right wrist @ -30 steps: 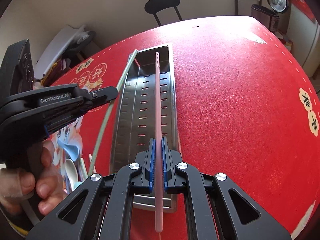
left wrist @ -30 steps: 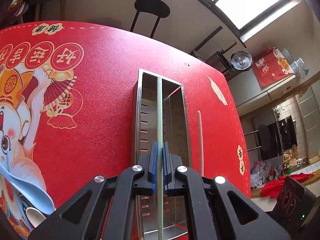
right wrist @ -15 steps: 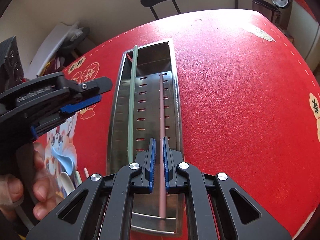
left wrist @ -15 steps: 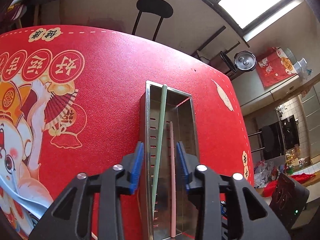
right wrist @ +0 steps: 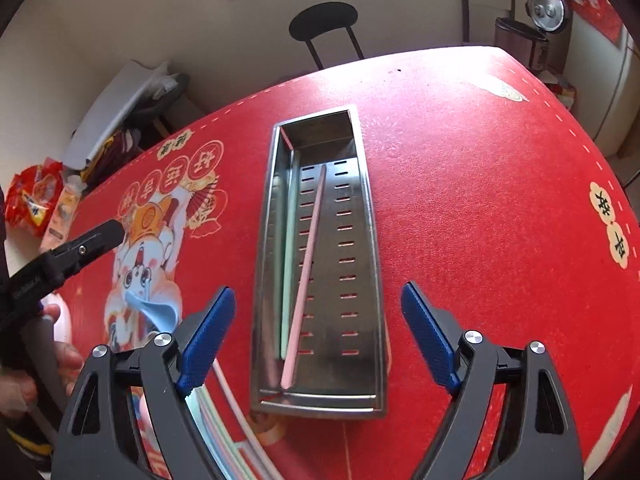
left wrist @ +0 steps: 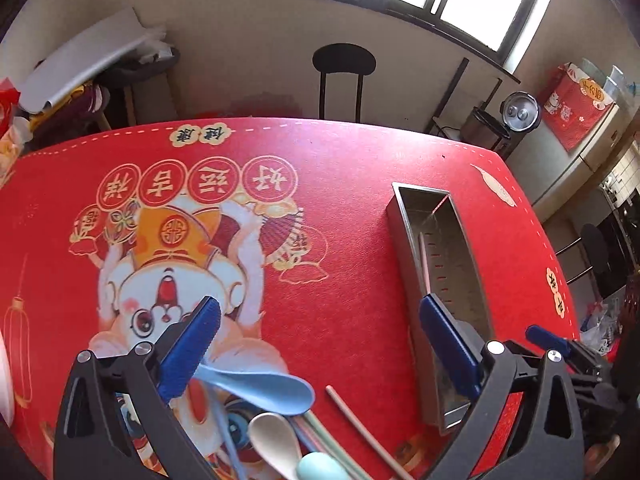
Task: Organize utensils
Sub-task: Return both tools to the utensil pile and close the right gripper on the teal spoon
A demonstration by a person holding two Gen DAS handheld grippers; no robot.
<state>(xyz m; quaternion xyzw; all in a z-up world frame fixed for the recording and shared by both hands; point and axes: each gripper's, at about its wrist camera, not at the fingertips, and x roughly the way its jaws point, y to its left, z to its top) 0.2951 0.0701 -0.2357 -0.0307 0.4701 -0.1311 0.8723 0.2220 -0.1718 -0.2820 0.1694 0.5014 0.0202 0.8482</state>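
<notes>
A long steel slotted tray [right wrist: 372,240] lies on the red tablecloth, also in the left wrist view [left wrist: 404,240]. Inside it lie a pink chopstick [right wrist: 306,272] and a pale green chopstick [right wrist: 289,256] along its left wall. My right gripper [right wrist: 318,332] is open and empty over the tray's near end. My left gripper [left wrist: 320,344] is open and empty, left of the tray, above a pile of utensils: a blue spoon [left wrist: 264,390], a cream spoon [left wrist: 276,440], a teal spoon [left wrist: 320,470] and loose chopsticks [left wrist: 360,428].
The red cloth [left wrist: 340,280] with a printed cartoon figure covers the table. A black chair [left wrist: 343,72] stands behind the far edge. A snack bag [right wrist: 34,200] sits at the far left. More chopsticks [right wrist: 228,420] lie left of the tray's near end.
Both grippers let go of their chopsticks into the tray and opened wide. The left gripper swung left, away from the tray, over the utensil pile. The right gripper drew back slightly.
</notes>
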